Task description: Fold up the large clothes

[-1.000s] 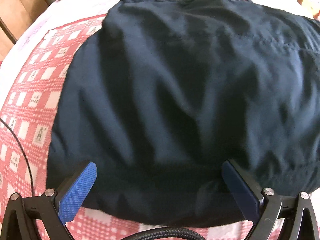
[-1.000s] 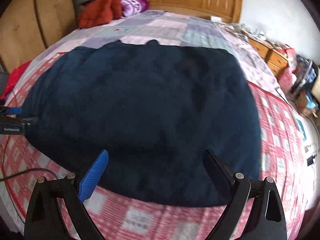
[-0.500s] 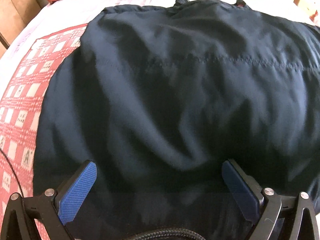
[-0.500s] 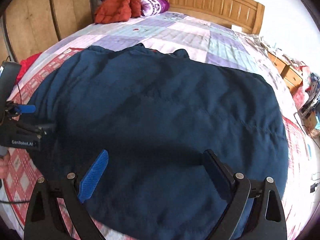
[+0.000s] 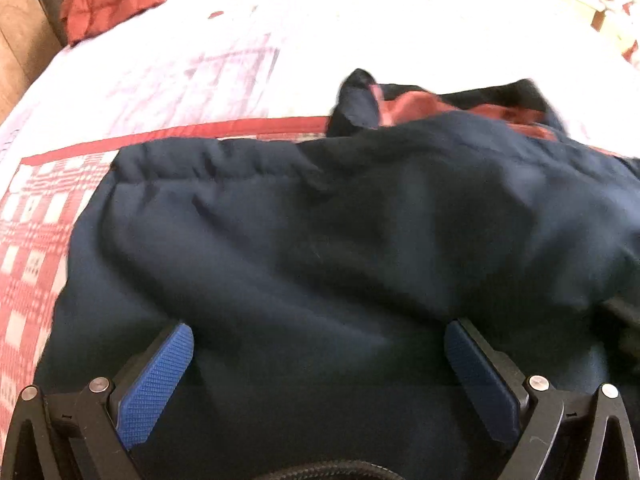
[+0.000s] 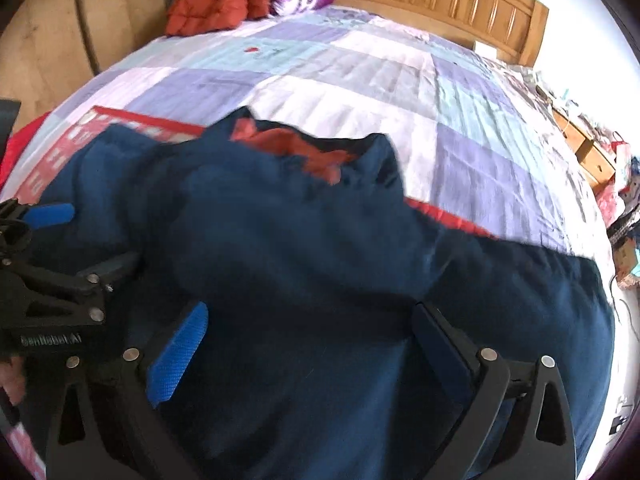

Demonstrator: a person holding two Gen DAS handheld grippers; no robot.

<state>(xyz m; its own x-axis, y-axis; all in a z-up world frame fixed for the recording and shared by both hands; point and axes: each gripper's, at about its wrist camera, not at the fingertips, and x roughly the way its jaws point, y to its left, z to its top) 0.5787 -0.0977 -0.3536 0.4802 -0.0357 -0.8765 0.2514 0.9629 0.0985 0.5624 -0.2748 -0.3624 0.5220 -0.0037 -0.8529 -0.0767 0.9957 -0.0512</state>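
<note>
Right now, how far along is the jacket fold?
Done: the jacket lies spread on the bed, collar at the far end. In hand: nothing gripped; left gripper and right gripper are both open above the fabric, the right's jaws having just widened. Left: no clear fold shows yet.

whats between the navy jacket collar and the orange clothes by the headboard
Only bare patchwork bedspread lies between the navy jacket collar and the orange clothes, seen in the right wrist view.
</note>
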